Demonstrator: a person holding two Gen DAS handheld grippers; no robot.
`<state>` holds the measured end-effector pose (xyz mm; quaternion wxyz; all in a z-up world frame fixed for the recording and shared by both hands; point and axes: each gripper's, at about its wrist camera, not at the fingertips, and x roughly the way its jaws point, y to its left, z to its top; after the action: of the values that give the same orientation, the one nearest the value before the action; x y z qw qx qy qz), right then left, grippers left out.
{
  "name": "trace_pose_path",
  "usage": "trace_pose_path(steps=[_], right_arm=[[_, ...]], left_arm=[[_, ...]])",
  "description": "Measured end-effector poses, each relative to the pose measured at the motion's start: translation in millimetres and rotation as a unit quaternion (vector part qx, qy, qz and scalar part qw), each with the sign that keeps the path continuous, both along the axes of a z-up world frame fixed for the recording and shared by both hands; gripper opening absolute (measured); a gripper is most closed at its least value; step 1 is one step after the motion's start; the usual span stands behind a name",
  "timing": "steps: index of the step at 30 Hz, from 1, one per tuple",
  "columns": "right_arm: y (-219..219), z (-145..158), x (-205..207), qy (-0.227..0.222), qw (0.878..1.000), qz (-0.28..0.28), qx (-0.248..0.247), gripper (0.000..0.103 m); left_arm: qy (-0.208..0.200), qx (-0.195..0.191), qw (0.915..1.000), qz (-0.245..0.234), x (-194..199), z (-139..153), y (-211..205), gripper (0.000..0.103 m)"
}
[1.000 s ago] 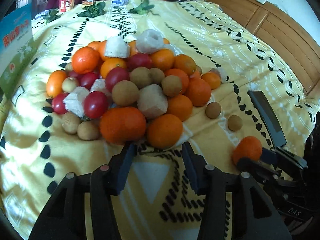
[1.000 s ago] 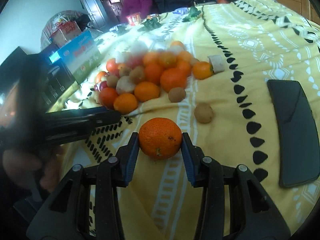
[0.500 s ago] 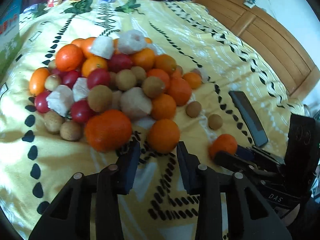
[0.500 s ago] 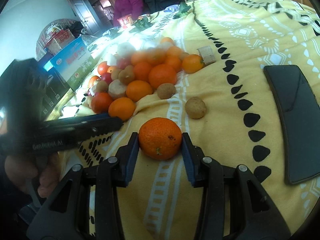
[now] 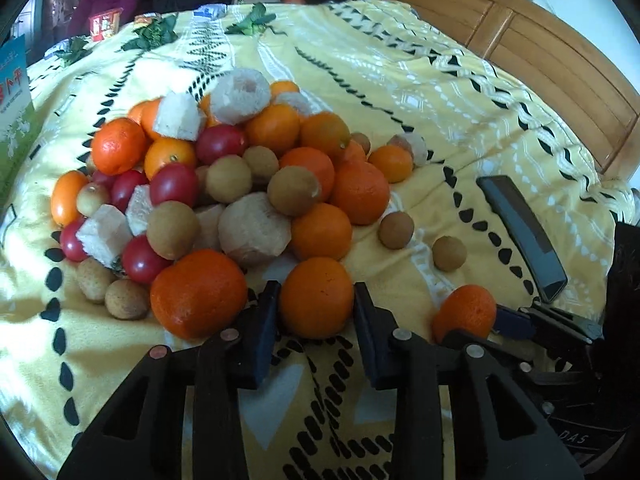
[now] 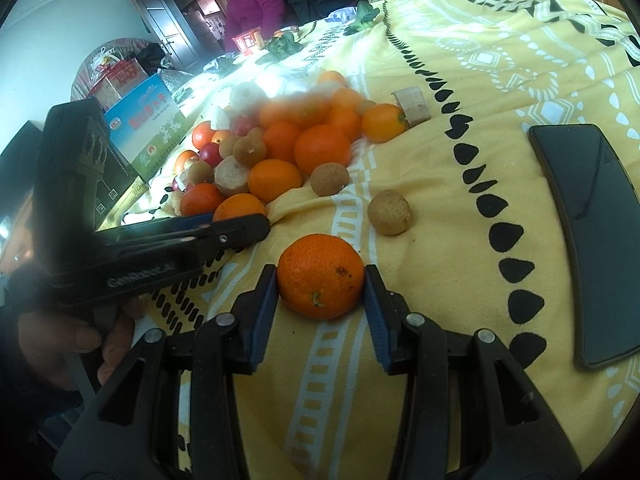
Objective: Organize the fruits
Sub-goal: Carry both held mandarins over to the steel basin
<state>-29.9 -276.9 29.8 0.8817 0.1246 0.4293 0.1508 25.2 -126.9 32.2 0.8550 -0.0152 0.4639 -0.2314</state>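
Note:
A heap of oranges, red tomatoes, brown longans and pale peeled chunks [image 5: 224,184] lies on a yellow patterned bedspread [image 5: 400,80]. My left gripper [image 5: 316,292] is at the heap's near edge. Its jaws are closing and the pads touch both sides of an orange [image 5: 316,300] resting on the cloth. To the right, my right gripper [image 6: 320,276] is shut on a dimpled mandarin [image 6: 320,278], set apart from the heap. The left wrist view shows that mandarin [image 5: 466,312] at lower right. The right wrist view shows the left gripper [image 6: 248,226] from the side, held by a hand [image 6: 60,340].
Two loose longans [image 5: 396,230] [image 5: 449,254] lie between heap and mandarin. A black phone [image 6: 592,232] rests on the cloth to the right. A blue-green box [image 6: 148,128] stands left of the heap. A wooden headboard [image 5: 540,64] borders the far right. A person in purple [image 6: 252,4] sits beyond the bed.
The left gripper moved forward to the heap's front orange and its jaws narrowed around it. The right gripper kept its hold on the mandarin in place.

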Motion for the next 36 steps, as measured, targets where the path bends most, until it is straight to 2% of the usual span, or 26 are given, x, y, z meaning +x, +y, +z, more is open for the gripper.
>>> trace_pose_path(steps=[3, 6, 11, 15, 20, 25, 28, 31, 36], right_arm=[[3.9, 4.4, -2.9, -0.003, 1.000, 0.001, -0.014, 0.043], [10.5, 16.4, -4.8, -0.004, 0.999, 0.005, -0.034, 0.042], [39.3, 57.3, 0.7, -0.031, 0.998, 0.029, -0.050, 0.043], [90.0, 103.8, 11.8, -0.077, 0.992, 0.081, -0.059, 0.043], [176.9, 157.7, 28.8, -0.125, 0.978, 0.160, -0.046, 0.043], [281.0, 186.7, 31.4, -0.143, 0.956, 0.253, -0.030, 0.042], [339.6, 190.1, 28.5, -0.137, 0.943, 0.302, -0.022, 0.042], [384.4, 185.5, 23.6, -0.120, 0.934, 0.335, -0.014, 0.042], [443.4, 169.0, 14.3, -0.082, 0.924, 0.373, -0.009, 0.042]], left_arm=[[-0.024, 0.002, 0.9993, 0.027, -9.3, 18.8, 12.6, 0.036], [-0.056, 0.031, 0.9962, 0.059, -22.0, 45.5, 30.8, 0.036], [-0.106, 0.062, 0.9820, 0.143, -41.7, 97.2, 96.1, 0.036], [-0.137, 0.082, 0.9612, 0.224, -55.3, 135.8, 171.1, 0.036], [-0.163, 0.101, 0.9249, 0.328, -80.9, 172.6, 272.9, 0.036], [-0.159, 0.127, 0.8876, 0.413, -110.1, 179.6, 356.4, 0.036], [-0.149, 0.134, 0.8718, 0.447, -124.8, 173.9, 398.5, 0.036], [-0.137, 0.138, 0.8613, 0.469, -133.9, 164.7, 423.9, 0.036], [-0.100, 0.136, 0.8525, 0.495, -137.9, 142.5, 461.1, 0.036]])
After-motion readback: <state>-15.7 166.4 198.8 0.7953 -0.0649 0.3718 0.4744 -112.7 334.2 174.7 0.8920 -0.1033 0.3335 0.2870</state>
